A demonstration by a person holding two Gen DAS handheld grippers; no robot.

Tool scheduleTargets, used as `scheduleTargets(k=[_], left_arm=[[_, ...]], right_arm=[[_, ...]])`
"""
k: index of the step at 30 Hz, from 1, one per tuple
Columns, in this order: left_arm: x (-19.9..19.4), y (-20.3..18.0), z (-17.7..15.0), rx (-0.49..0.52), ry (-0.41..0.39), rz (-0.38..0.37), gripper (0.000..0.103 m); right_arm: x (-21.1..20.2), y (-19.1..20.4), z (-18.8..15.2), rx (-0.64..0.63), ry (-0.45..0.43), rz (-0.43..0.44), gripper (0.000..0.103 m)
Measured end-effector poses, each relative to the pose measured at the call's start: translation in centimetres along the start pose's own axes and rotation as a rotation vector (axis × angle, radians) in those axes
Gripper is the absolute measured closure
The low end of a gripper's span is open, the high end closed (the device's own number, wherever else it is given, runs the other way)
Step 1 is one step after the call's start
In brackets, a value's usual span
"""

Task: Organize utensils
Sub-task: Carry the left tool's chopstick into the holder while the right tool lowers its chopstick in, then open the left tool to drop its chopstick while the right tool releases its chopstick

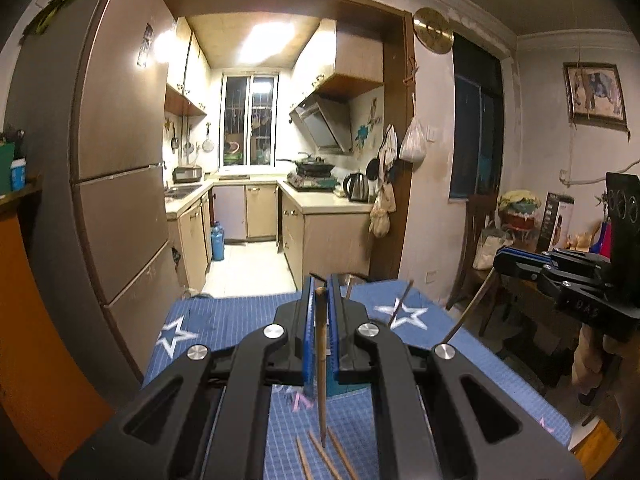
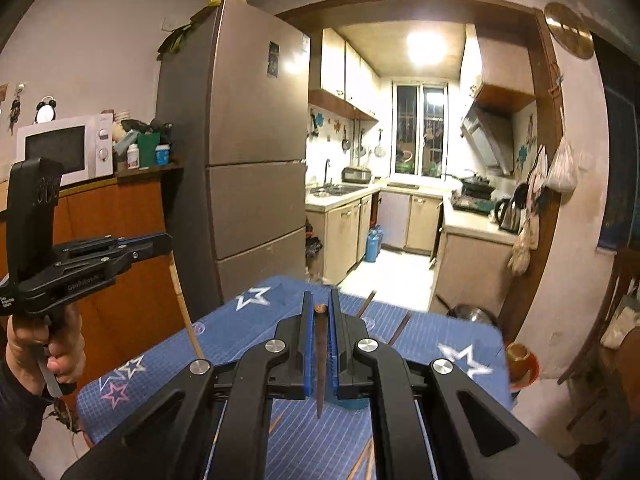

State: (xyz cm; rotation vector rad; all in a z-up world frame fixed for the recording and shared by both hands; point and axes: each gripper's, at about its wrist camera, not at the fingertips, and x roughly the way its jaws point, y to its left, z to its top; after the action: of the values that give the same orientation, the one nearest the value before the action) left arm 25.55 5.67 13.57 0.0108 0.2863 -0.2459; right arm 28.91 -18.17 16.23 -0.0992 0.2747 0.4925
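Fingers of left gripper (image 1: 321, 300) clenched on light chopstick (image 1: 321, 364), right gripper (image 2: 321, 312) on dark chopstick (image 2: 320, 364), above blue-clothed bench (image 1: 224, 320).

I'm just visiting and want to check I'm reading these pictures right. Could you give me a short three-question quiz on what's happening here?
1. True or false: the left gripper is empty.
2. What covers the table?
A. a blue cloth with stars
B. a plain red cloth
C. bare wood
3. Fill in: the right gripper is shut on a dark ____.

Key
1. False: it is shut on a light chopstick that hangs down between its blue pads.
2. A. More loose chopsticks lie on it below the left gripper.
3. Chopstick, darker than the left one.
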Motion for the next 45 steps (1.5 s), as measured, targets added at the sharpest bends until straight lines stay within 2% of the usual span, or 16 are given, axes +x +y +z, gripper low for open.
scheduleTargets(k=[10,18,30,45], left_arm=[[2.8,-1.5,5.6,-0.001,-0.055,-0.006,0.098],[6.4,-1.7,7.5,-0.016,-0.069,0.004,0.098],[12.8,0.2,5.5,-0.06,-0.01,0.022,0.098],[15.9,0.7,2.8,-0.055,0.047,0.023,0.098]], right_arm=[[1.9,-3.2,6.1,0.013,-0.027,-0.041,0.095],[5.9,-5.1,8.4,0.029,-0.006,-0.059,0.095],[10.7,-6.4,5.8,0.056,0.05,-0.051,0.095],[13.9,-7.5,2.7,0.089,0.101,-0.039,0.095]])
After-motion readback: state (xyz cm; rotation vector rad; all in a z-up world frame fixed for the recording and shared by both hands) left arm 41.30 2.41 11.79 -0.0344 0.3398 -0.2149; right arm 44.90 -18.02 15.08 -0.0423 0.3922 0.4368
